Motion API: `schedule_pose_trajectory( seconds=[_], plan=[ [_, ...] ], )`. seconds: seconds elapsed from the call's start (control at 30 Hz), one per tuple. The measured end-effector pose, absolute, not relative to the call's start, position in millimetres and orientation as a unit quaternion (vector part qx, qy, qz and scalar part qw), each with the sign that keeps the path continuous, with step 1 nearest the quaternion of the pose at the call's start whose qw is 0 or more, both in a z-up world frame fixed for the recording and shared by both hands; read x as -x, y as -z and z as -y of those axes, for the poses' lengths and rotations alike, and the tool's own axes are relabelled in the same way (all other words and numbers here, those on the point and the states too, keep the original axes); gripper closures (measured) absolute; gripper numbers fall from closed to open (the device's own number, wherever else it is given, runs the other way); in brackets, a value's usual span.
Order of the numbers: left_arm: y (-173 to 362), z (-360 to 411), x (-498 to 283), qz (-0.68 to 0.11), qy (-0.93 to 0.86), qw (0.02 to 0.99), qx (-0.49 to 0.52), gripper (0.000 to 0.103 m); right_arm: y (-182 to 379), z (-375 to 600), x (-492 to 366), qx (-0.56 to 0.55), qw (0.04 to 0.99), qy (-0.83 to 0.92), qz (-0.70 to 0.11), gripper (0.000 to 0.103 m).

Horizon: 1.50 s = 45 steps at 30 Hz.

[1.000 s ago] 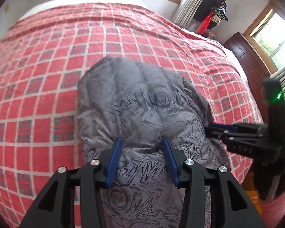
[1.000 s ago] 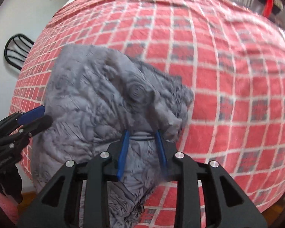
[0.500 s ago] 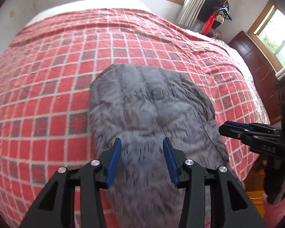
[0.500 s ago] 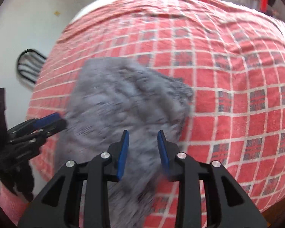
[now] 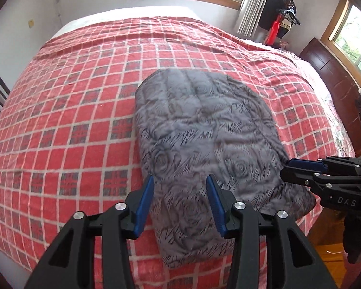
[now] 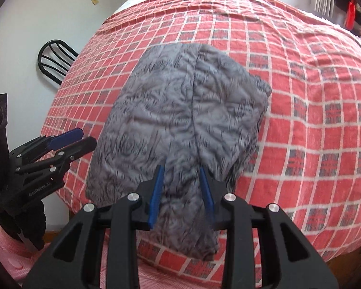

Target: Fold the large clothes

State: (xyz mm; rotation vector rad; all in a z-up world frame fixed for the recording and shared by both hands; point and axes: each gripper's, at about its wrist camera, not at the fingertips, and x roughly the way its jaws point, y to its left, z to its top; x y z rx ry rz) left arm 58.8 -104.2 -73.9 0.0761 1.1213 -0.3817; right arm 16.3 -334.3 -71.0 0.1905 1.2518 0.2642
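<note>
- The bed [image 5: 60, 125] carries the grey garment [image 5: 204, 130], folded into a bundle near its front edge.
- Both tongs, left [image 5: 179, 201] and right [image 6: 182, 193], hang released above it, grasping nothing (fold apparently done).
- Next likely calls for pressing flat or fetching another piece.

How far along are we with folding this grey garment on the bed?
Looks mostly done: the grey patterned garment lies as a compact folded bundle on the red checked bedspread. Nothing is in hand: the left gripper and right gripper are both open above it. Left: perhaps tidying the rumpled right edge.
</note>
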Motion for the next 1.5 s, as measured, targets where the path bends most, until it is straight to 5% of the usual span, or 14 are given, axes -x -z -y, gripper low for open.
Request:
schedule_pose_trajectory(
  seconds=[1.5],
  plan=[
    [132, 97, -46, -0.571, 0.197, 0.796, -0.035, 0.053, 143, 338, 3, -0.088, 0.779, -0.09, -0.614, 0.076]
  ],
)
